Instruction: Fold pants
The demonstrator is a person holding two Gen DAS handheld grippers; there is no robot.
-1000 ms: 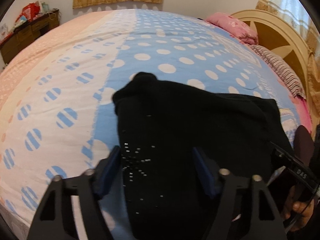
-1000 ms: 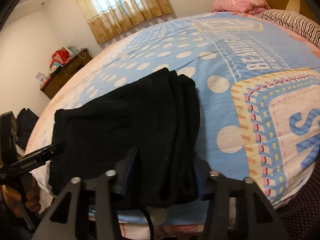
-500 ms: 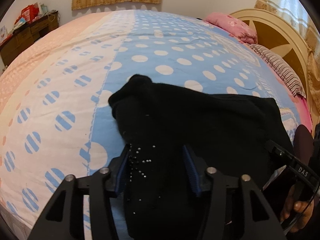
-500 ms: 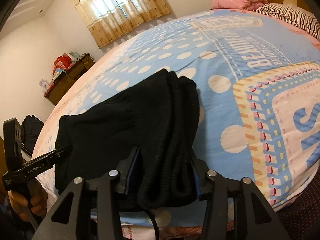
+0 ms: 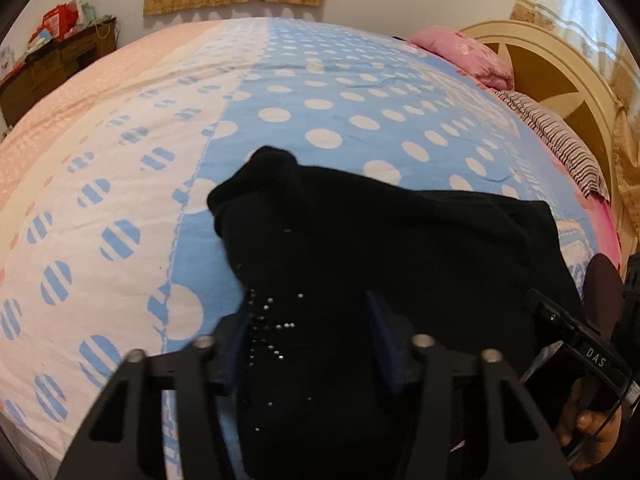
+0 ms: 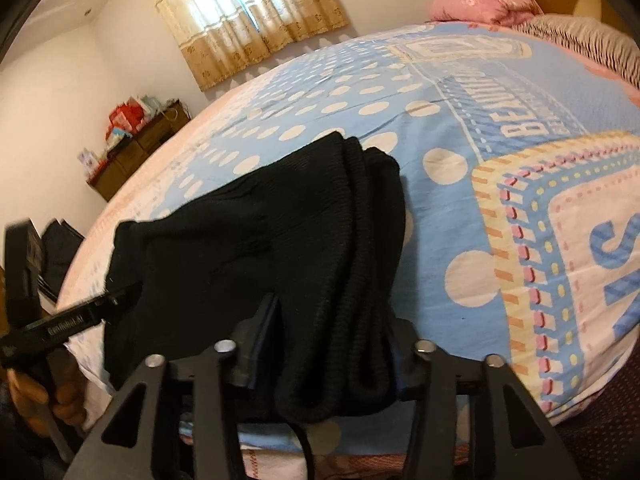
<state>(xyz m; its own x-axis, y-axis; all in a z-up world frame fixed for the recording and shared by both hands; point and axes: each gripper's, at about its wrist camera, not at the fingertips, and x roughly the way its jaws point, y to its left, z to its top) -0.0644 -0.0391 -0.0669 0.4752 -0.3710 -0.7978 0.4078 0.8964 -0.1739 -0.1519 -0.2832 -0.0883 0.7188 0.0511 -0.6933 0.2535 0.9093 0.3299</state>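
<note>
Both tools have been closing over the past second, the left one far more, and black cloth now fills each gap. Neither hand has shifted.

At the left, the left tool (image 5: 308, 336) has narrowed onto the studded end of the pants (image 5: 360, 248), its blue pads pressed into the fabric at either side. Beyond it the pants bunch into a lump on the dotted bed (image 5: 320, 92).

Across the middle, the pants lie as a dark, partly folded band along the near edge of the bed, close to where the cover drops away.

At the right, the right tool (image 6: 332, 340) is clamped on a thick roll of several ribbed layers, with a thin cord hanging below. A pink pillow (image 6: 484, 4) sits well apart at the headboard.

Risks from here, as I judge them: the right grip holds a stack of layers, so the inner ones may slide out on lifting and spoil the fold. The left pads bite only part of the width, so the loose rest may sag or twist. Uneven lifting would skew the crease, and a drag toward the edge could pull the pants off the bed.
</note>
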